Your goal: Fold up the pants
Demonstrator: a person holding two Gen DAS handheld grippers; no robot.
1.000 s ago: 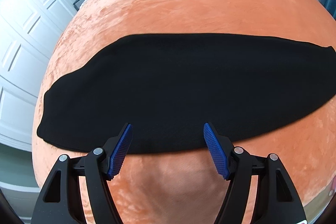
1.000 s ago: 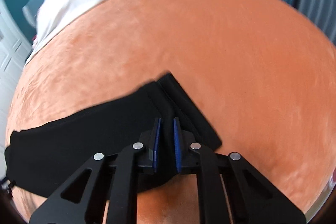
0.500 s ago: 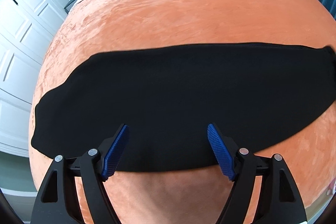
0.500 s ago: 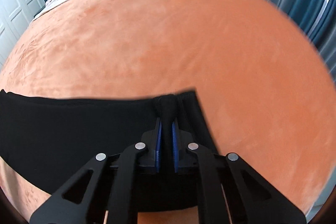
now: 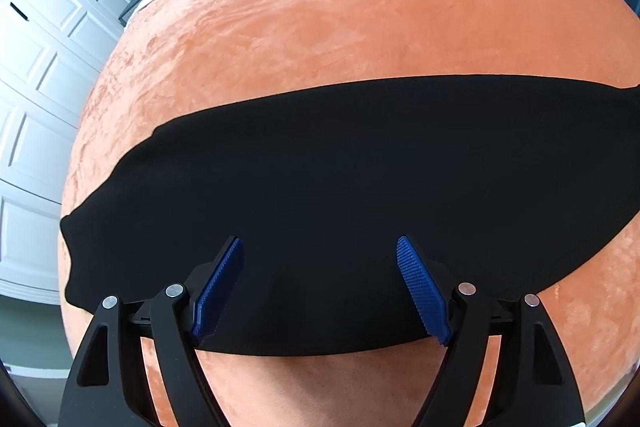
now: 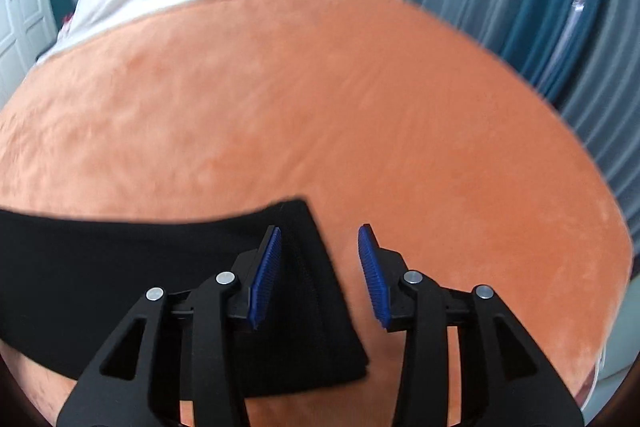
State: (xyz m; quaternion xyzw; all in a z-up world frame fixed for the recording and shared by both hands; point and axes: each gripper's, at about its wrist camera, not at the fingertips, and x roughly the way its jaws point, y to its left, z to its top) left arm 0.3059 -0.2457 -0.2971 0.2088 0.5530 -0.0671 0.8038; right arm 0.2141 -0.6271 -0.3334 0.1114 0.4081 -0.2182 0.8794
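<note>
Letting go of the long black knit pants [image 6: 120,279], the right gripper [image 6: 320,275] jaws are opening, the left gripper [image 5: 320,287] is hovering wide apart, next needing a grip toward nine o'clock

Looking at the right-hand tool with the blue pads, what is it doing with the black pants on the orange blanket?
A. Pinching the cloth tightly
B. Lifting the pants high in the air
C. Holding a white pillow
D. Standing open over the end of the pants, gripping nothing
D: the right gripper has just been opening; its blue pads stand apart above the flat end of the black fabric pants on the orange velvety blanket.
</note>
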